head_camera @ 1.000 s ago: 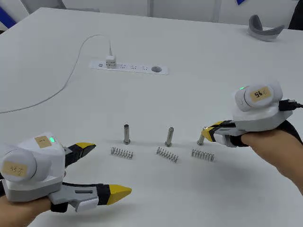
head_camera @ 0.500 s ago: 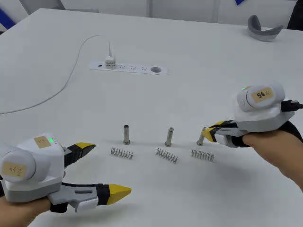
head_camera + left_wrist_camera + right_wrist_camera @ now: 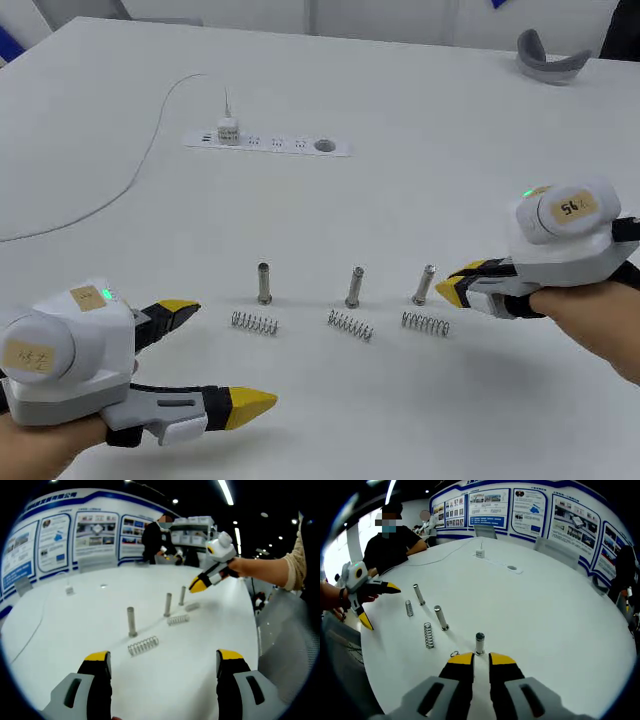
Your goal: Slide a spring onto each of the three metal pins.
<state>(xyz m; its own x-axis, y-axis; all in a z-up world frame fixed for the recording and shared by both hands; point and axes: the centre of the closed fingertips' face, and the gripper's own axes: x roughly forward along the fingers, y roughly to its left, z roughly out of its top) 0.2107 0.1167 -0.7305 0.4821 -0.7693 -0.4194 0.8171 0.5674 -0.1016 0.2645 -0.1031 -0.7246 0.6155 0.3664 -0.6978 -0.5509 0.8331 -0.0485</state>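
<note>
Three metal pins stand upright in a row on the white table: left pin (image 3: pixel 264 283), middle pin (image 3: pixel 354 287), right pin (image 3: pixel 424 285). A loose spring lies in front of each: (image 3: pixel 254 322), (image 3: pixel 350 325), (image 3: pixel 426 323). My right gripper (image 3: pixel 455 291) hovers just right of the right pin (image 3: pixel 479 643), apart from it. Its jaws leave only a narrow gap with nothing in it. My left gripper (image 3: pixel 220 355) is at the near left, wide open and empty, well short of the left spring (image 3: pixel 143 645) and left pin (image 3: pixel 131 621).
A white power strip (image 3: pixel 268 143) with a plug and a cable (image 3: pixel 130 180) lies farther back. A grey curved object (image 3: pixel 545 55) rests at the far right corner. People sit and stand beyond the table in both gripper views.
My right gripper has drawn back to the right, off the right pin. That pin leaned at its tips before and now stands upright. The left gripper has held still.
</note>
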